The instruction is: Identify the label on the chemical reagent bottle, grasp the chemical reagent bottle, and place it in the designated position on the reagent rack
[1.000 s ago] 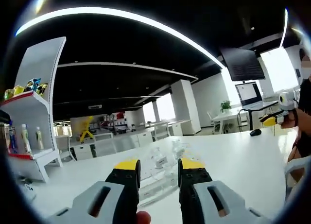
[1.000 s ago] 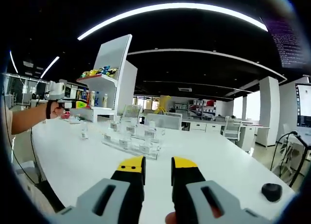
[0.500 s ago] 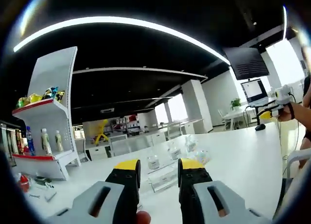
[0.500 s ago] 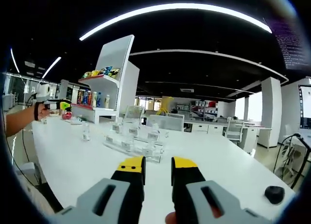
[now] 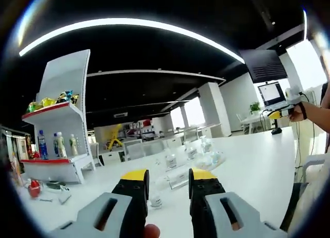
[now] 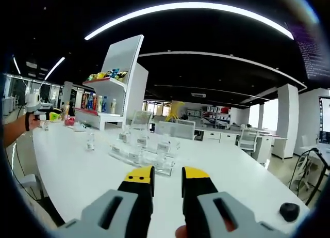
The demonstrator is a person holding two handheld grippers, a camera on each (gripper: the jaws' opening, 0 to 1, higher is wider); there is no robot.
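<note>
A clear acrylic reagent rack (image 5: 181, 174) stands on the white table (image 5: 247, 171) past my left gripper (image 5: 168, 177), which is open and holds nothing. Small clear reagent bottles (image 5: 170, 158) stand in the rack. One small bottle (image 5: 154, 201) stands alone on the table by the left jaw. In the right gripper view the same rack (image 6: 140, 151) with labelled bottles (image 6: 162, 146) lies ahead of my open, empty right gripper (image 6: 167, 177), and a lone bottle (image 6: 91, 141) stands to its left. My other gripper (image 6: 40, 114) shows at the far left, held in a hand.
A white display shelf (image 5: 58, 137) with drink bottles and snacks stands on the table's far end, also the shelf (image 6: 114, 96) behind the rack. Red and small items (image 5: 35, 189) lie near its foot. A black mouse (image 6: 289, 211) sits at the right. The right gripper (image 5: 281, 112) is held by a hand at the table's far edge.
The left view has swung, so shelf and rack sit further right and the lone bottle has come into view. In the right view the hand with the left gripper has drawn away leftward.
</note>
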